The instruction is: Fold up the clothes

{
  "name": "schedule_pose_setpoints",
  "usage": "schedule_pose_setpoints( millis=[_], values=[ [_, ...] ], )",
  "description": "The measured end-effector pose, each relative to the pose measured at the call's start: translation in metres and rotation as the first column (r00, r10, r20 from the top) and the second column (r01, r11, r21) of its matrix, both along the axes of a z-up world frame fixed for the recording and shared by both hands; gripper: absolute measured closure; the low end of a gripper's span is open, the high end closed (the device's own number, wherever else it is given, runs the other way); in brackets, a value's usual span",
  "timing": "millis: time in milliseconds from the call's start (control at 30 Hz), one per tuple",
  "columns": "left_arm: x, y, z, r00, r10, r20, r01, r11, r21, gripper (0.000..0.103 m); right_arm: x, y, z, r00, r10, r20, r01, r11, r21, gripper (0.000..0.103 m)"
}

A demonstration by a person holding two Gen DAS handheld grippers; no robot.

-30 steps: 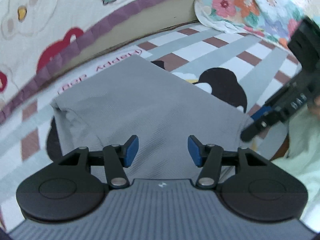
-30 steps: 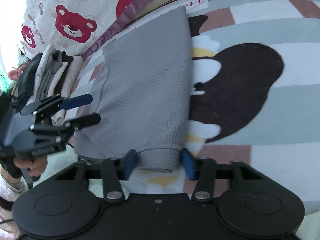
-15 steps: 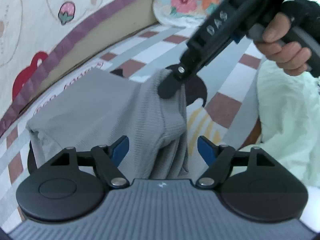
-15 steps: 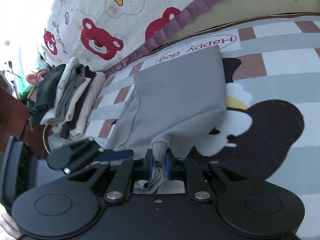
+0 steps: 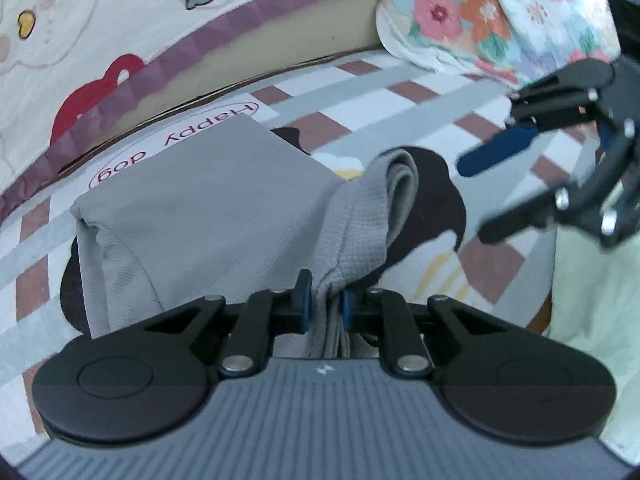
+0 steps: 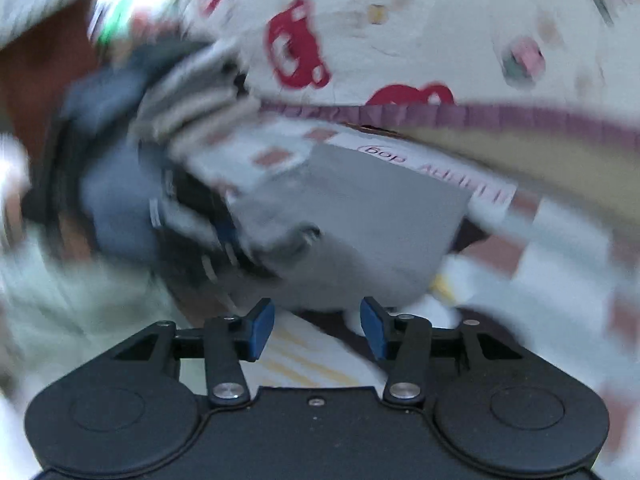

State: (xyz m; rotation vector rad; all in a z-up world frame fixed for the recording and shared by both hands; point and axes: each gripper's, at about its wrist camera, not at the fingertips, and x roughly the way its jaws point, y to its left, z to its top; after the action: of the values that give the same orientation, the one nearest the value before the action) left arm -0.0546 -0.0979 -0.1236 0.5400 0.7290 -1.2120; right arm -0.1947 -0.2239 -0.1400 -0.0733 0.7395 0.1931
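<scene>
A folded grey knit garment [image 5: 208, 200] lies on a patterned bed sheet [image 5: 400, 92]. My left gripper [image 5: 324, 306] is shut on its bunched near-right corner, which rises in a ridge [image 5: 384, 208] just ahead of the jaws. In the left wrist view my right gripper [image 5: 472, 196] hangs open in the air to the right, apart from the cloth. The right wrist view is motion-blurred: my right gripper [image 6: 317, 328] is open with nothing between its blue pads, the grey garment [image 6: 360, 216] lies ahead, and the left gripper's body [image 6: 120, 216] is at the left.
A bear-print quilt [image 5: 100, 20] with a purple border runs along the far side. A floral pillow [image 5: 480, 20] sits at the back right. Pale green cloth [image 5: 592, 300] lies at the right. A blurred stack of folded clothes [image 6: 188, 96] is at the far left.
My right gripper let go of the garment's corner, opened and swung away to the right. My left gripper closed on that same bunched corner.
</scene>
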Motion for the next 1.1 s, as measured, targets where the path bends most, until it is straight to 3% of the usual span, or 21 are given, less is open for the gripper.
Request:
schedule_pose_setpoints(
  millis=[133, 267, 367, 533, 567, 600, 633, 700, 767, 900, 1100],
  values=[
    [0.007, -0.003, 0.002, 1.000, -0.013, -0.008, 0.013, 1.000, 0.011, 0.089, 0.015, 0.003, -0.004, 0.995, 0.102, -0.005, -0.101, 0.983, -0.151, 0.050],
    [0.005, -0.005, 0.003, 0.999, -0.029, 0.012, 0.029, 0.999, 0.024, 0.089, 0.040, 0.004, -0.009, 0.986, 0.162, 0.038, -0.149, 0.960, -0.237, 0.050],
    [0.003, -0.006, 0.003, 0.999, -0.039, 0.011, 0.039, 0.999, 0.036, 0.089, 0.059, 0.006, -0.017, 0.972, 0.233, 0.023, -0.218, 0.936, -0.275, 0.050],
    [0.003, -0.009, 0.002, 0.999, -0.054, -0.003, 0.054, 0.997, 0.062, 0.089, 0.067, -0.001, -0.019, 0.960, 0.280, 0.026, -0.267, 0.936, -0.230, 0.045],
    [0.003, -0.009, 0.003, 0.998, -0.060, -0.008, 0.060, 0.996, 0.063, 0.089, 0.069, -0.003, -0.017, 0.958, 0.287, 0.015, -0.280, 0.942, -0.185, 0.050],
    [0.003, -0.010, 0.003, 0.998, -0.065, -0.015, 0.066, 0.996, 0.063, 0.089, 0.070, -0.004, -0.016, 0.955, 0.295, 0.004, -0.292, 0.946, -0.139, 0.080],
    [0.005, -0.009, 0.003, 0.998, -0.060, -0.030, 0.062, 0.996, 0.064, 0.086, 0.071, -0.005, -0.015, 0.954, 0.299, -0.003, -0.298, 0.949, -0.102, 0.087],
    [0.008, -0.006, 0.004, 0.997, -0.039, -0.060, 0.043, 0.997, 0.064, 0.074, 0.073, -0.004, -0.014, 0.960, 0.278, 0.008, -0.277, 0.958, -0.071, 0.088],
    [0.008, 0.000, 0.005, 0.997, -0.016, -0.072, 0.022, 0.996, 0.081, 0.056, 0.075, -0.012, -0.010, 0.974, 0.221, 0.042, -0.220, 0.975, -0.013, 0.089],
    [0.005, 0.018, 0.003, 0.993, 0.051, -0.103, -0.042, 0.995, 0.088, 0.050, 0.074, -0.031, -0.003, 0.990, 0.093, 0.103, -0.101, 0.992, 0.072, 0.090],
    [0.005, 0.038, -0.002, 0.989, 0.150, 0.016, -0.151, 0.982, 0.112, 0.049, 0.079, -0.038, 0.006, 0.991, 0.012, 0.133, -0.027, 0.993, 0.115, 0.090]
  ],
)
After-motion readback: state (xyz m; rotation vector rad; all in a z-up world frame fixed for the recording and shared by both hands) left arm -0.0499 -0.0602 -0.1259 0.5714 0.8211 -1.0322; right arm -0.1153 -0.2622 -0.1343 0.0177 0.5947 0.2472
